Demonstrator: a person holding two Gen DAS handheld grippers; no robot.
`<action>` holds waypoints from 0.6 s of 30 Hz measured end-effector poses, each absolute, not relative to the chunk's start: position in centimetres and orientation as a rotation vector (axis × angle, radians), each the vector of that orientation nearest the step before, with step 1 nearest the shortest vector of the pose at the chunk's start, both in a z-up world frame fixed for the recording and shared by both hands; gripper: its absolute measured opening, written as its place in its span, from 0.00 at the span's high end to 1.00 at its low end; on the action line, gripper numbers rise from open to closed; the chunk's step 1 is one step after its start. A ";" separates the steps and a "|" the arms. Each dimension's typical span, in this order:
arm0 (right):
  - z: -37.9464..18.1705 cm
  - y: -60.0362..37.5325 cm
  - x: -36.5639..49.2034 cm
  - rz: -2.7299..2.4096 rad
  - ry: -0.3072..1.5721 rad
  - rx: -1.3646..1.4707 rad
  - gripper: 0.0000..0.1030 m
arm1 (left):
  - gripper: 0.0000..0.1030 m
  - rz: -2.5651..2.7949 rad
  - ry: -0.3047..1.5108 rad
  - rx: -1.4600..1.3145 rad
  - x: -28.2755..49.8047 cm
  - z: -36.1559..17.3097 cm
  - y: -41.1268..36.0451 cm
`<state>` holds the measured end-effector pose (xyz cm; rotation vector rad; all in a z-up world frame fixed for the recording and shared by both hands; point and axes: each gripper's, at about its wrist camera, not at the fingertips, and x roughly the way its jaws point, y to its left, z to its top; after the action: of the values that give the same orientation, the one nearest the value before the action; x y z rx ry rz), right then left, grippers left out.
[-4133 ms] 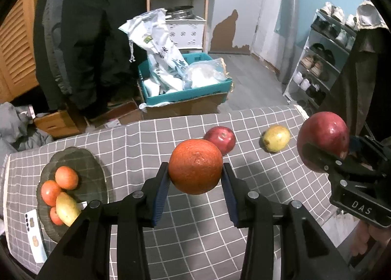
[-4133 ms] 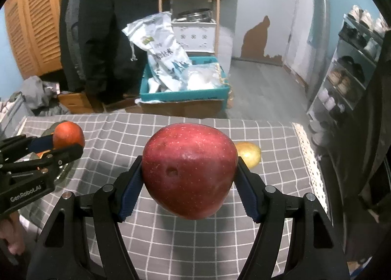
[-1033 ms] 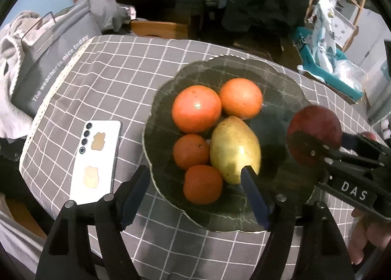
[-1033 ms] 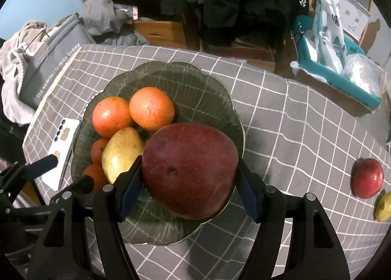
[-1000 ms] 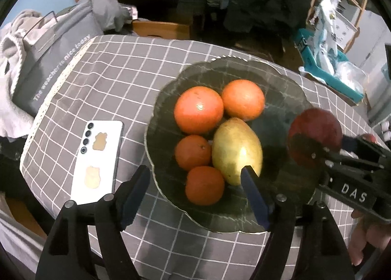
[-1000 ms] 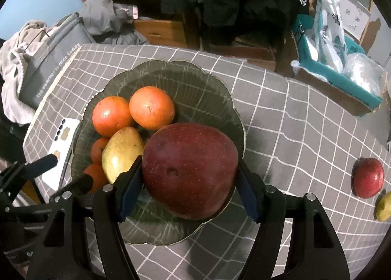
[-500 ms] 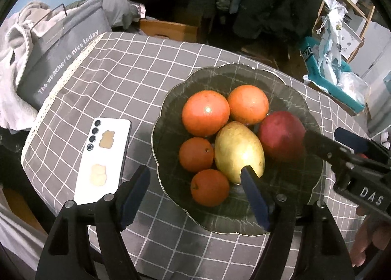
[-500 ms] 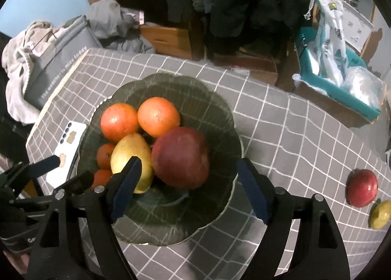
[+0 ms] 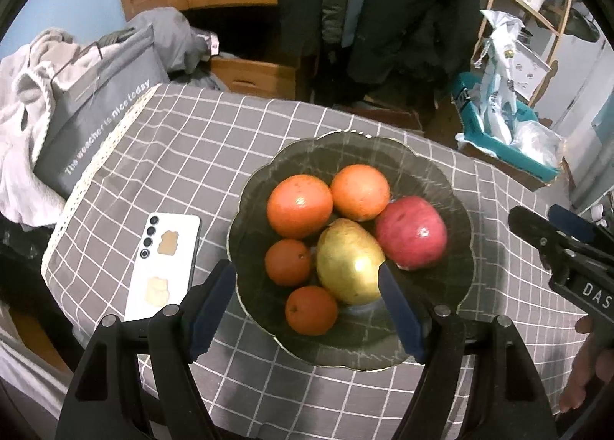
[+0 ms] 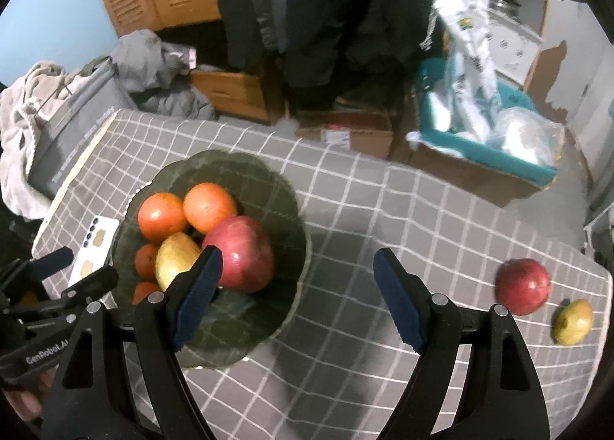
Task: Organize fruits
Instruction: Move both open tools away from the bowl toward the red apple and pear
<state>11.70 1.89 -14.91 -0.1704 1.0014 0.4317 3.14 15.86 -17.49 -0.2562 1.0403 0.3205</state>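
A dark, glassy bowl (image 9: 453,187) with a scalloped rim sits on the table (image 9: 215,156), which wears a grey cloth with a white grid and a lace edge. In the bowl lie four dimpled oranges, two large and two small, a smooth yellow pear (image 9: 347,261) at the centre, and a speckled red apple (image 9: 410,233) touching the pear's right side. A second apple (image 10: 522,285) and a small yellow fruit (image 10: 573,322) rest on the cloth well right of the bowl. Left of the bowl lies a white phone (image 9: 163,267) face down; beyond it a grey bag (image 9: 96,110) reads "The weather is nice today". The right tool (image 10: 297,296), marked "DAS", has let the apple go since a second ago and is spread empty; the left tool (image 9: 307,305), marked "GenRobot.AI", is likewise spread and empty.
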 end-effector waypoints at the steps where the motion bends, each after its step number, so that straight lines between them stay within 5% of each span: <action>1: -14.5 1.5 11.6 0.423 0.991 -0.175 0.21 | 0.24 0.317 1.037 -0.253 3.2 -17.3 15.6; 18: -9.6 -5.8 9.1 0.309 0.888 -0.165 0.19 | 0.21 0.207 0.964 -0.167 4.0 -13.7 9.7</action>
<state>9.06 -5.85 -9.59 -0.1654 0.8880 0.3093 4.04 9.66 -13.67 -0.1668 0.9641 0.2067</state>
